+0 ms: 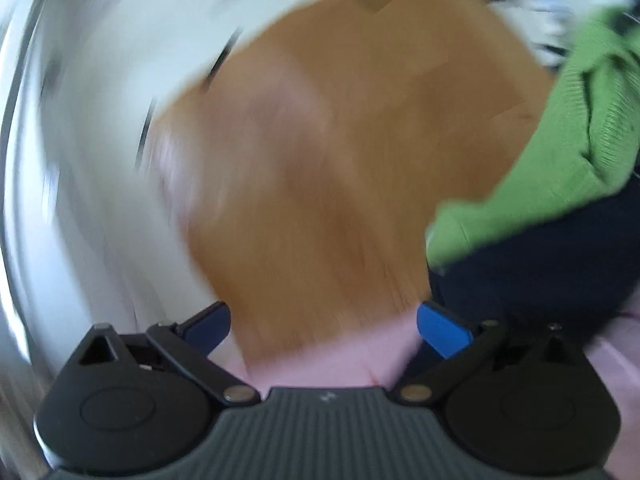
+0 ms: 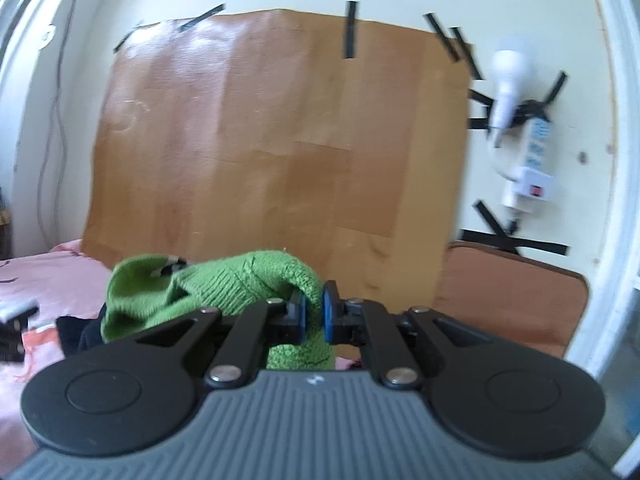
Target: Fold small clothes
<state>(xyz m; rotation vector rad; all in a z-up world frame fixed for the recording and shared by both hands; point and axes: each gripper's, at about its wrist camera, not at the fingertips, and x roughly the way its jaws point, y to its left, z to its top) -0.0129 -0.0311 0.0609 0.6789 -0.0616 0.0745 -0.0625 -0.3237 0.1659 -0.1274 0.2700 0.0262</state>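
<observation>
Here, in the left wrist view, the left gripper (image 1: 324,328) has its jaws spread wide with nothing between them; only blurred brown paper (image 1: 340,140) and pink bedding (image 1: 320,368) show in the gap. The green knit garment (image 1: 560,152) lies off to the right over a dark cloth (image 1: 560,272), apart from the blue pads (image 1: 440,330). In the right wrist view, the right gripper (image 2: 315,314) is pinched tight on a fold of the green knit garment (image 2: 224,284), which drapes to the left above the pink bedding (image 2: 48,276).
</observation>
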